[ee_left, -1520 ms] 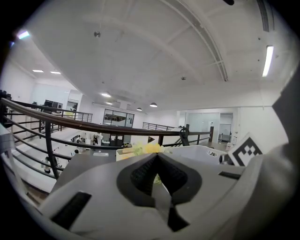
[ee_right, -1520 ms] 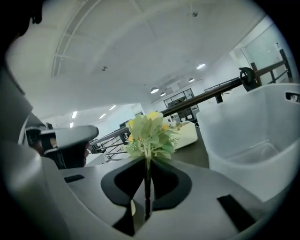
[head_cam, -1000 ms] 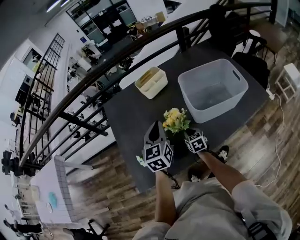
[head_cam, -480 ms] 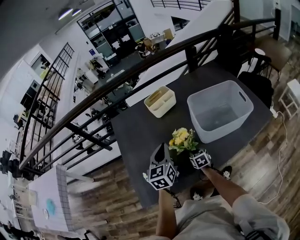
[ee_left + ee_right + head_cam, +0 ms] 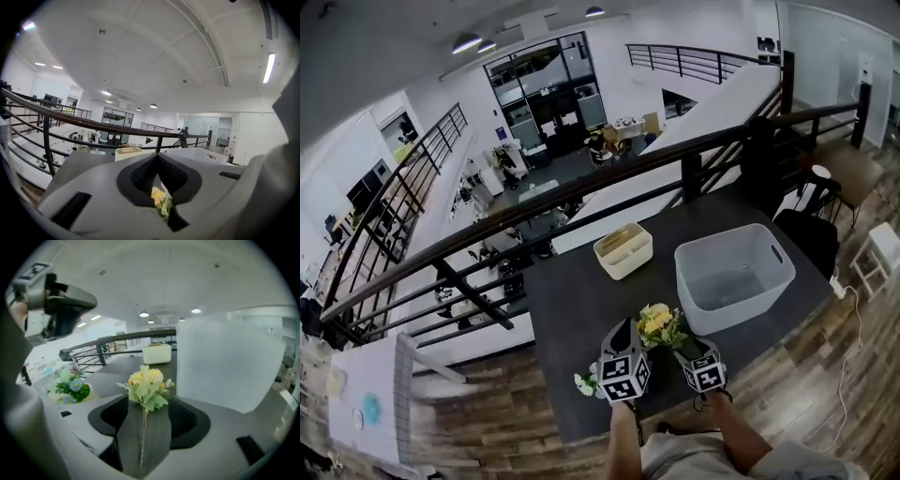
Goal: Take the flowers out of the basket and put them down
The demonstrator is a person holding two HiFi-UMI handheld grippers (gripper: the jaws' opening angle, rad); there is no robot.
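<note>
Head view first: on the dark table [image 5: 572, 309] the yellow flowers [image 5: 658, 323] lie near the lower edge, just in front of both grippers. They are outside of the pale basket [image 5: 727, 319], which stands at the upper right of them. As far as I can see, the basket has nothing in it. The left gripper [image 5: 625, 330] is on the left of the bunch and the right gripper [image 5: 682, 349] on its right. A smaller blue-and-white bunch [image 5: 584, 382] lies at the lower left. A cream box [image 5: 623, 251] stands further up.

Left gripper view: the jaws are together at the tips and hold nothing that I can see. Through the small gap under the tips, a bit of the yellow flowers [image 5: 160, 200] shows.

Right gripper view: the jaws have just been opening and now stand wide apart. The thin stem [image 5: 142, 441] lies between them on the table, and no pad presses on it. The long axis of the stem runs along the line of the jaws, up the middle of the frame. The flower head [image 5: 146, 383] is at the far end, away from the camera. The basket wall [image 5: 229, 366] fills the right side.

The right gripper is the nearer one. I think the flowers are put down. The gripper should draw back straight along the stem, otherwise a pad could drag it sideways.
</note>
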